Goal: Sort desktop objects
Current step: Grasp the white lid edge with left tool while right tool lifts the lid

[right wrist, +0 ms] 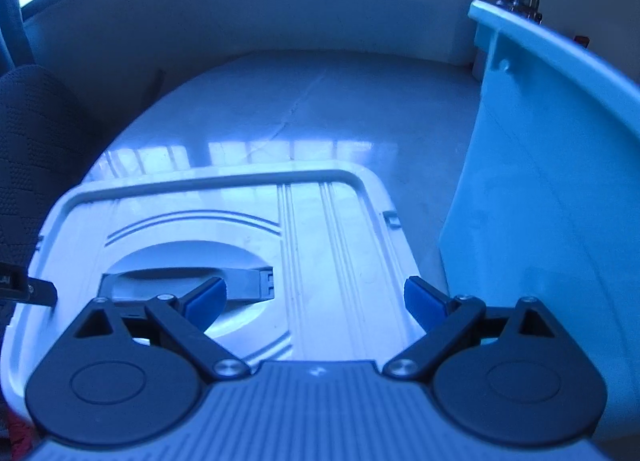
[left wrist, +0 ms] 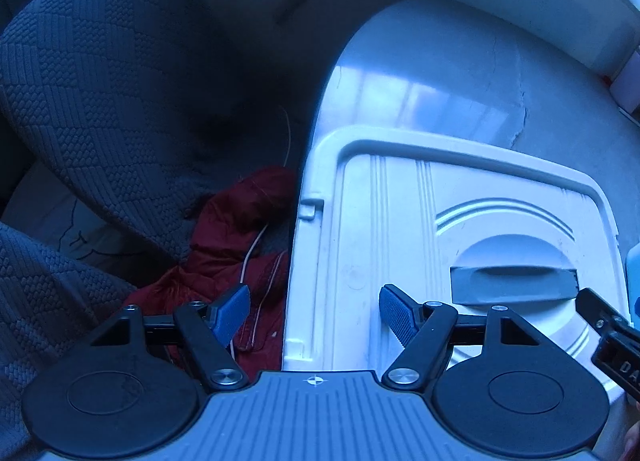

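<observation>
Right wrist view: the right tongs (right wrist: 314, 301) hang spread and empty over the white lid (right wrist: 328, 221), which lies flat on the desk (right wrist: 304, 117). Its grey handle (right wrist: 184, 281) sits just ahead and left of them, long axis across the view. The left tongs (left wrist: 314, 315), also spread and empty, straddle the lid's left edge, the handle (left wrist: 514, 281) ahead to their right. A blue bin (right wrist: 552, 189) stands close on the right, likely crowding any lift. A red garment (left wrist: 236, 245) lies below the desk's edge.
</observation>
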